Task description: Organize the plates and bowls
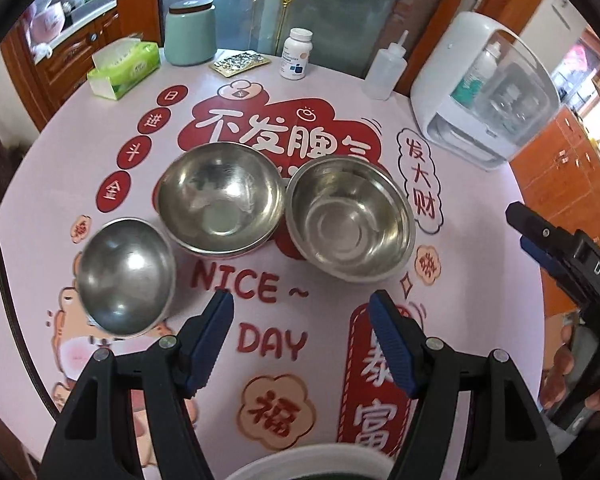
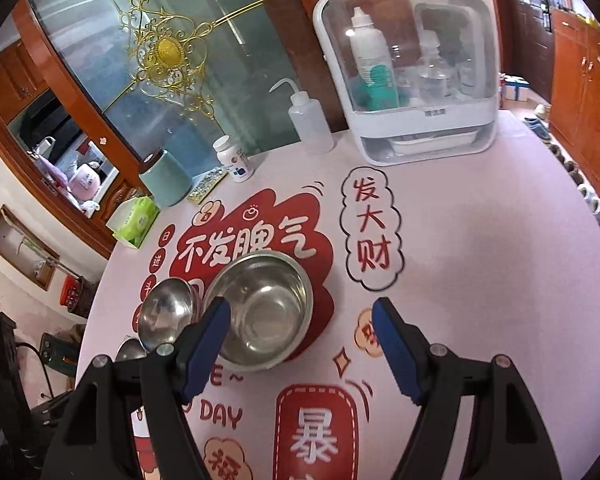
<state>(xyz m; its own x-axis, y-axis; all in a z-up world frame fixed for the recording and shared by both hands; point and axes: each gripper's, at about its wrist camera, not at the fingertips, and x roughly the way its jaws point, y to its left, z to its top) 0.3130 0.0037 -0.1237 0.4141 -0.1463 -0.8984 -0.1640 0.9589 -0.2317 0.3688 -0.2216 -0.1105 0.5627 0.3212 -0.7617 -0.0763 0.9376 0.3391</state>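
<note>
We're looking down over the counter (image 1: pixel 480 240) with its pink printed cover, and three steel bowls sit in a loose row ahead of us. From the left wrist view, our left gripper (image 1: pixel 302 344) hangs above the "NICE DAY" lettering, jaws spread with nothing between them. The small bowl (image 1: pixel 126 276) lies just beyond and to the left of the left jaw, apart from it. The middle bowl (image 1: pixel 220 196) and the right bowl (image 1: pixel 350 218) sit farther ahead, rims touching or nearly so; we cannot tell which. The middle bowl seems to rest on something flat and red-edged beneath it, mostly hidden.

All three are shiny stainless steel, round, upright and empty, their insides catching blurred reflections. The right bowl shows a flat base ring; the small one looks deeper and rounder.

Over to the right wrist view: our right gripper (image 2: pixel 302 344) also has its jaws spread and bare. The right bowl (image 2: pixel 264 312) lies just ahead of the left jaw, whose tip overlaps its near rim in the picture; contact is unclear. The middle bowl (image 2: pixel 168 312) peeks out left of it.

At the edge of the left view, a hand (image 1: pixel 560 368) holds the right gripper.
</note>
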